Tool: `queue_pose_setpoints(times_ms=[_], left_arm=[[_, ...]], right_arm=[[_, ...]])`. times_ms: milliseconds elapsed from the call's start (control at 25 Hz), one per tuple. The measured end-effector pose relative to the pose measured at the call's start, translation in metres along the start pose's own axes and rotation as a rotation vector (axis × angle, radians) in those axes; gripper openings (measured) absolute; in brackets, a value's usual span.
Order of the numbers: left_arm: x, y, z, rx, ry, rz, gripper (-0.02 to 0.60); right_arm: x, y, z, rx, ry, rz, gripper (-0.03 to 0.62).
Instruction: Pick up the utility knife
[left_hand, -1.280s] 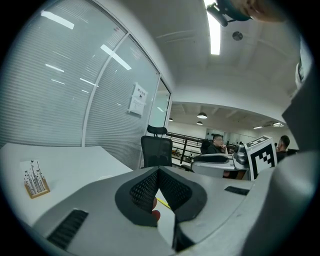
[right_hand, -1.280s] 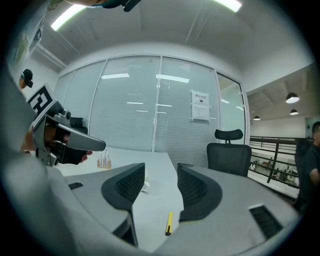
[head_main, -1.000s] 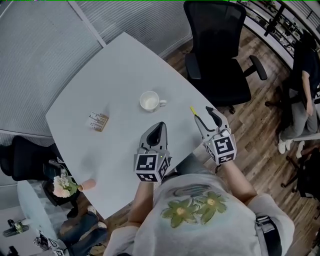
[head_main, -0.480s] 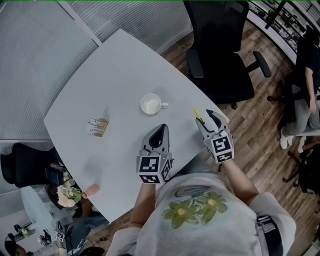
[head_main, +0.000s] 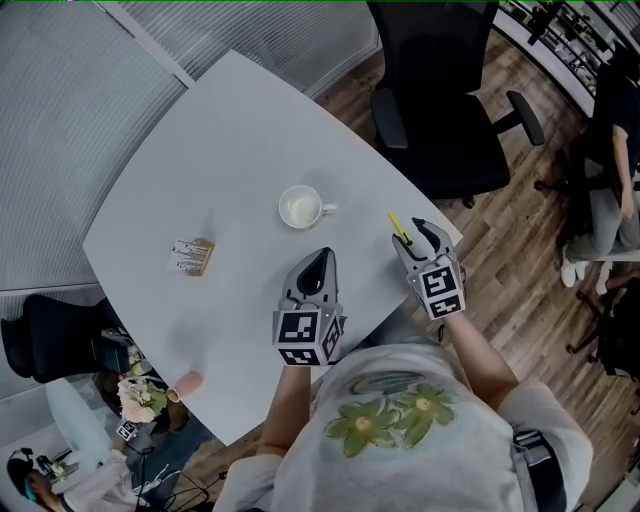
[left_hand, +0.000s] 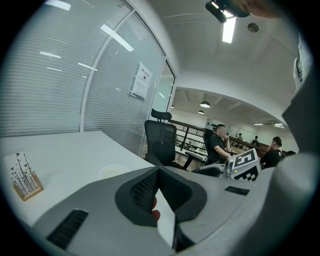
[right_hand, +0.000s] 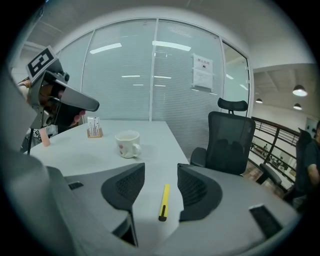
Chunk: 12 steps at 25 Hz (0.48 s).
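Table (head_main: 230, 150) edge: utility knife (right_hand: 163, 202) | right hand-held gripper (right_hand: 161, 171) wide | left hand-held gripper (left_hand: 159, 172) closed

Mug (left_hand: 113, 171) (mostly) hidden behind fingers (left_hand: 142, 189).

A yellow utility knife (head_main: 399, 227) lies near the white counter (head_main: 230, 140) edge, at the tips of the right tool (head_main: 413, 238). The left tool (head_main: 320, 258) (jaws together) points toward a white mug (head_main: 299, 207).
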<state>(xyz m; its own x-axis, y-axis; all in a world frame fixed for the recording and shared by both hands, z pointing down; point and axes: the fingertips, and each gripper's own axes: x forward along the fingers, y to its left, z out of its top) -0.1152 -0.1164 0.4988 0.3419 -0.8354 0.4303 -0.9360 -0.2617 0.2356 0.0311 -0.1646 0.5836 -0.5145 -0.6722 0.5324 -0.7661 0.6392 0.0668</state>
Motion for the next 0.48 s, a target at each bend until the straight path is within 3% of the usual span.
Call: queue_pose_setpoints(times_ms=[480], left_arm=[[0.015,0.007,-0.011,0.002,0.053,-0.02,0.003]], right_arm=[[0.025,-0.006,-0.036,0.011,0.099,-0.009,0.198]])
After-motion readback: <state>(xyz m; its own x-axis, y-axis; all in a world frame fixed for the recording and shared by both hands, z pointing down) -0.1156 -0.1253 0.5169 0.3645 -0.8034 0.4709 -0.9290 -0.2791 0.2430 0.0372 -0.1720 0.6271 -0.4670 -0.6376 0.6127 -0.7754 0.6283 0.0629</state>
